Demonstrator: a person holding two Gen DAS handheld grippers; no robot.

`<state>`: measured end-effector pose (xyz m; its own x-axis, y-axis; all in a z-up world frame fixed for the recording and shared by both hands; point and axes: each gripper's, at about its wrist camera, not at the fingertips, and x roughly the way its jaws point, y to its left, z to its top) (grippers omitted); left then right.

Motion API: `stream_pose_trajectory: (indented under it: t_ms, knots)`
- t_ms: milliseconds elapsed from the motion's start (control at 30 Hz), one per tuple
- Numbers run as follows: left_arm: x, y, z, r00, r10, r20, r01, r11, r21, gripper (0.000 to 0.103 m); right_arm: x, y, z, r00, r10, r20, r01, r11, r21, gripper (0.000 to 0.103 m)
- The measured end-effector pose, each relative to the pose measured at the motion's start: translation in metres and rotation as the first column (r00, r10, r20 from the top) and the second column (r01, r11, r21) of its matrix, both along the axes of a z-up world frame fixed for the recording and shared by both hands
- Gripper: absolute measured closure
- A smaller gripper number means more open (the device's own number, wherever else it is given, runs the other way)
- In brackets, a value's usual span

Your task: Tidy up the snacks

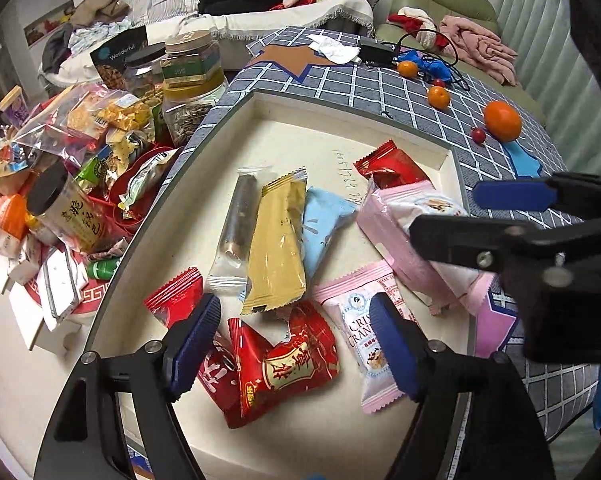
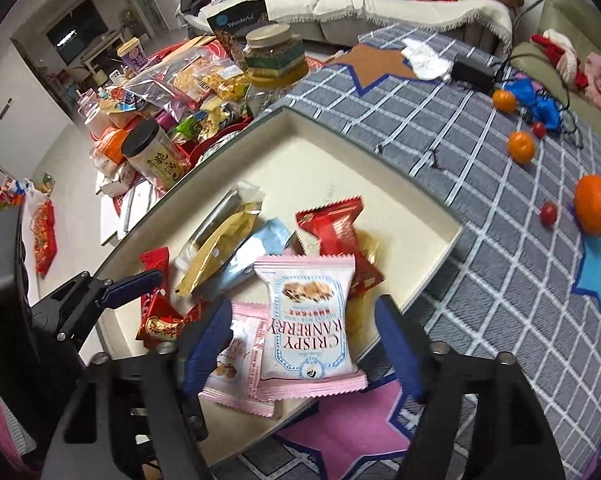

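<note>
Snacks sit loose in the cream tray. Our left hand-held gripper hovers spread over the red pack at the tray's near edge. Our right hand-held gripper, also spread, straddles the pink cranberry pack. We judge: drop lower, centre the pads, close gently so nothing crushes.

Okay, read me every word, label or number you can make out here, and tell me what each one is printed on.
"CRISPY CRANBERRY": pink cranberry packet, upside down in the right wrist view.
"CRIS / CRAN", cut off: second pink packet behind the left gripper.
"Wonderful": dark nut bag.
Handwritten digits on the tray floor: too faint to read.
Chinese characters on the red packet and black-lidded jar: not legible to me.
</note>
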<state>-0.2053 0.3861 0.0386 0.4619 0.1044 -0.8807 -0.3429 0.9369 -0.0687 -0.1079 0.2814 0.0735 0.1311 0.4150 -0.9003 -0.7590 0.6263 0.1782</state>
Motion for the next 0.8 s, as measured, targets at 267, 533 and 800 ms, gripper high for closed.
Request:
stream_pose_trajectory:
  t_ms: [267, 533, 800]
  knots:
    - [-0.004, 0.001, 0.008, 0.998, 0.056, 0.019, -0.056, 0.998, 0.04, 0.0, 0.0, -0.009, 0.005, 0.999, -0.029, 0.031, 0.03, 0.999, -0.036, 0.0]
    - [-0.01, -0.006, 0.013, 0.999, 0.034, 0.022, -0.036, 0.995, 0.092, 0.0, -0.007, -0.011, 0.012, 0.998, -0.024, 0.059, 0.028, 0.998, -0.06, 0.0]
    - [-0.014, -0.009, 0.009, 0.999, 0.037, -0.011, -0.036, 0.995, 0.09, 0.0, -0.016, -0.007, 0.01, 0.998, 0.011, 0.064, -0.006, 0.997, -0.083, 0.0]
